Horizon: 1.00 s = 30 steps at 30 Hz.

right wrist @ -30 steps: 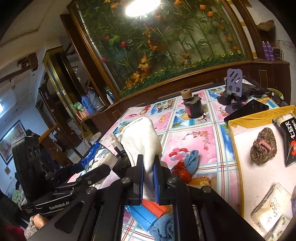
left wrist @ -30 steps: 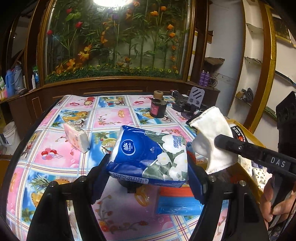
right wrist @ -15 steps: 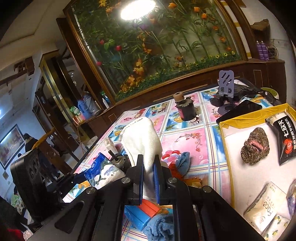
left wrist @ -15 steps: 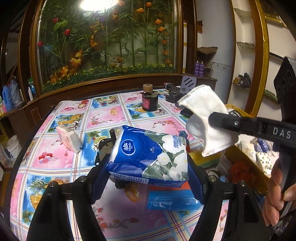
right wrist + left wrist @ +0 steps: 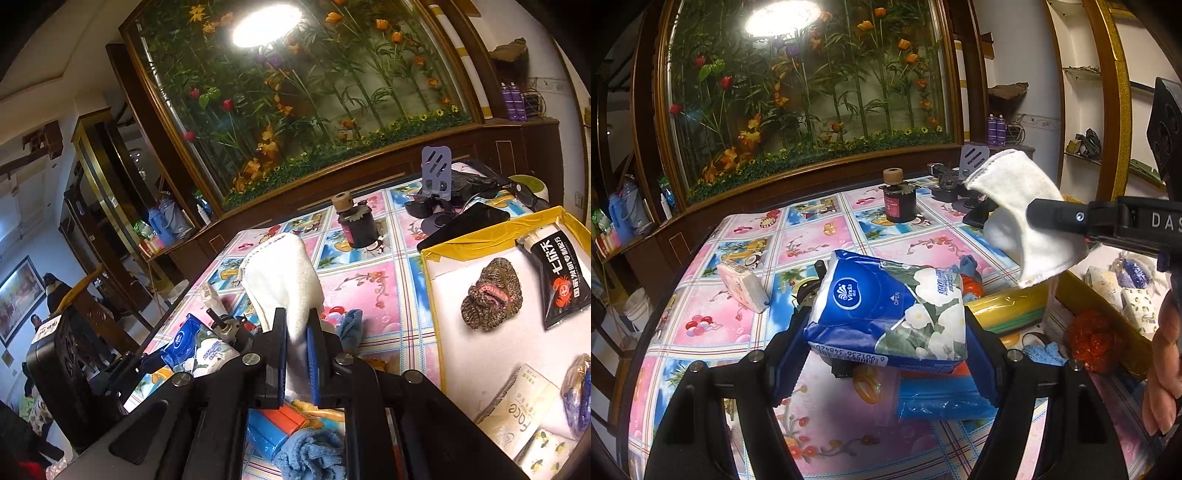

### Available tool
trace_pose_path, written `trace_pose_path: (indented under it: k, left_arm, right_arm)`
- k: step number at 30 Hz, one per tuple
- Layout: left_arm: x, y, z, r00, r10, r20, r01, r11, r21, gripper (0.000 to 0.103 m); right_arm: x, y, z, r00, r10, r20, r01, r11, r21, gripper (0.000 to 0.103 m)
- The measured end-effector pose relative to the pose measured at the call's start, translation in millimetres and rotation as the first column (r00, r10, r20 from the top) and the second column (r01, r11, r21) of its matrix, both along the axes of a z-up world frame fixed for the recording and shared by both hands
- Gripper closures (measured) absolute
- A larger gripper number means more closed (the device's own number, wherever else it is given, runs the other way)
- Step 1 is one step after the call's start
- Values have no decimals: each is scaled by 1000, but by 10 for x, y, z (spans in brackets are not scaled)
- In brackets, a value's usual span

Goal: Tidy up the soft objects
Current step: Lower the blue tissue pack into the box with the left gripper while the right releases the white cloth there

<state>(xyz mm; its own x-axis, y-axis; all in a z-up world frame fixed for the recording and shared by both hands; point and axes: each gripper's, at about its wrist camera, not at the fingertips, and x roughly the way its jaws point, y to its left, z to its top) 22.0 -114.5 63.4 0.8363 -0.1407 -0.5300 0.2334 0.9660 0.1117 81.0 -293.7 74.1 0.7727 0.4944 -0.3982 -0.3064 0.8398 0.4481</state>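
Observation:
My left gripper (image 5: 886,317) is shut on a blue Vinda tissue pack (image 5: 886,306) and holds it above the table. My right gripper (image 5: 297,332) is shut on a white cloth (image 5: 284,280), also held in the air; the cloth shows in the left wrist view (image 5: 1019,214) at the right, above the yellow-rimmed box. The tissue pack shows in the right wrist view (image 5: 199,343) at the lower left. The box (image 5: 480,236) holds a speckled plush (image 5: 493,295), a black pouch (image 5: 561,273) and small tissue packs (image 5: 517,410).
On the fruit-print tablecloth (image 5: 812,236) lie a blue towel (image 5: 314,454), a blue-and-orange pack (image 5: 942,398), a red mesh ball (image 5: 1095,343), a small white pack (image 5: 742,284) and a dark jar (image 5: 899,195). A phone stand (image 5: 437,173) stands at the back right.
Both grippers have risen and the white cloth has moved right, over the box. The tissue pack stays clamped in the left gripper.

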Motion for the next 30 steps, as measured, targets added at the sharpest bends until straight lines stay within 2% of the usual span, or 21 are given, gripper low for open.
trace_pose_path:
  k: [6, 14, 19, 23, 27, 30]
  left_arm:
    - [-18, -46, -12, 1000, 4, 21, -4, 999, 32, 28]
    - [-28, -78, -6, 1000, -1, 20, 0, 1000, 25, 28]
    - [-18, -148, 17, 1000, -19, 2, 19, 999, -25, 28]
    - [14, -286, 97, 998, -54, -20, 52, 993, -106, 28]
    - [41, -540, 155, 994, -106, -38, 98, 981, -167, 28]
    - [45, -793, 151, 987, -151, -52, 139, 973, -183, 28]
  right_arm:
    - [-9, -124, 16, 1000, -30, 1, 30, 999, 20, 93]
    - [-31, -237, 40, 998, -62, 1, 62, 998, 32, 93]
    - [-47, -405, 57, 994, -107, 2, 106, 993, 56, 93]
    - [-51, -629, 80, 985, -173, -4, 172, 981, 94, 93]
    - [-103, -869, 132, 963, -270, 3, 269, 960, 79, 91]
    - [-144, -1076, 131, 942, -334, -13, 335, 939, 76, 91]
